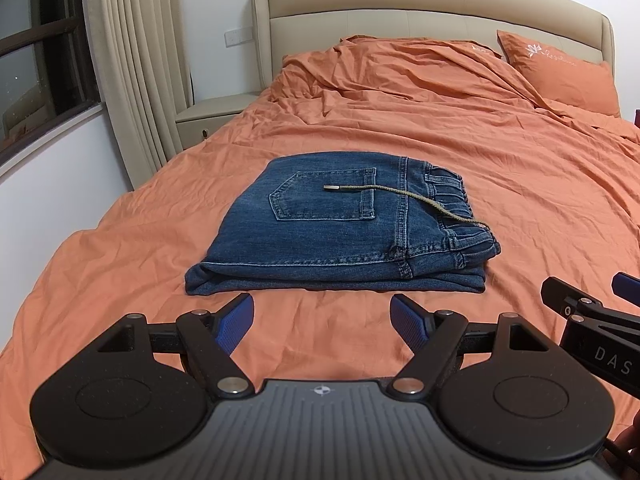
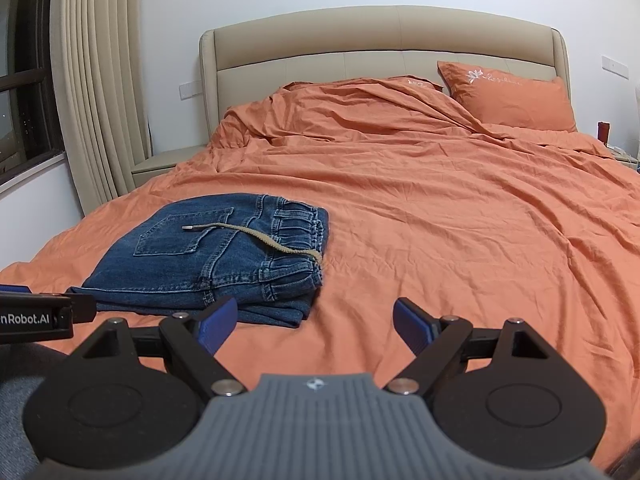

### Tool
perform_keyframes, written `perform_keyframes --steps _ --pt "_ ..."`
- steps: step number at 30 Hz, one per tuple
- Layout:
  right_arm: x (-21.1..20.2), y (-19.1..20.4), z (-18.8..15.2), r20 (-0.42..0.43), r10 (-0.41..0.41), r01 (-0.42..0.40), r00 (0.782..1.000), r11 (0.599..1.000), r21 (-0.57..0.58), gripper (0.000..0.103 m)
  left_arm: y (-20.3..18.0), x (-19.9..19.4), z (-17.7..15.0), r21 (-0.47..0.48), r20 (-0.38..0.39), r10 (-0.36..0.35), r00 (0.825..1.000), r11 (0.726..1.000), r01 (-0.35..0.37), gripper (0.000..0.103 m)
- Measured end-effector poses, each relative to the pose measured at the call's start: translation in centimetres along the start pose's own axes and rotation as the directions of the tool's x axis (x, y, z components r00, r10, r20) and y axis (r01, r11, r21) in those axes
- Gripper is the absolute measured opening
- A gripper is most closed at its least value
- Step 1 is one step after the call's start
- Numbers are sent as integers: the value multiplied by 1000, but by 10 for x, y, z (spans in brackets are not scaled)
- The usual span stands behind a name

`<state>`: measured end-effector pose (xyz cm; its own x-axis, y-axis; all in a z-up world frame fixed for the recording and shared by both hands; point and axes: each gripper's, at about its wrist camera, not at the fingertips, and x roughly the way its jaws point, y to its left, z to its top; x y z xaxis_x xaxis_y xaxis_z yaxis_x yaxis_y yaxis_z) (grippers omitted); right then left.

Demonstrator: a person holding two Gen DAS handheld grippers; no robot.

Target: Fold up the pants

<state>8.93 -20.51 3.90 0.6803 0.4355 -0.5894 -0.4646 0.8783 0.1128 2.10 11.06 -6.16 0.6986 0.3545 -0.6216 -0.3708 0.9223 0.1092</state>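
Both my tongs sit spread, nothing pinched: left gripper (image 1: 322,316) just short of the pants (image 1: 340,224), right gripper (image 2: 314,320) w/ bare sheet between its pads. Pants lie folded in a compact stack on the orange bed (image 2: 460,240), drawstring (image 1: 404,196) loose across the pocket. Risk: a stray pad snags that cord & drags the top layer open. No containers in view.

Bed (image 2: 460,208), covered by rumpled orange duvet (image 1: 400,120). Beige padded headboard (image 2: 380,40) against white wall. Orange pillow (image 2: 516,96) with white embroidered flower, propped at headboard's right end. Beige nightstand (image 1: 212,110) left of bed. Pleated cream curtain (image 1: 136,52) beside dark-framed window (image 1: 36,52). White wall switch plate (image 1: 239,36) near headboard.
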Motion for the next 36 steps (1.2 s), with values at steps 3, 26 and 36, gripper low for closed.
perform_keyframes --steps 3,26,36 --pt "0 0 0 -2 0 0 1000 1000 -1 82 -1 -1 0 -1 0 1 1000 1000 -1 91" --pt "2 0 -1 -15 -3 3 1000 1000 1 82 1 1 0 11 0 2 1000 1000 -2 91" --pt "2 0 -1 -15 -4 4 1000 1000 1 82 0 1 0 13 1 3 1000 1000 -3 91"
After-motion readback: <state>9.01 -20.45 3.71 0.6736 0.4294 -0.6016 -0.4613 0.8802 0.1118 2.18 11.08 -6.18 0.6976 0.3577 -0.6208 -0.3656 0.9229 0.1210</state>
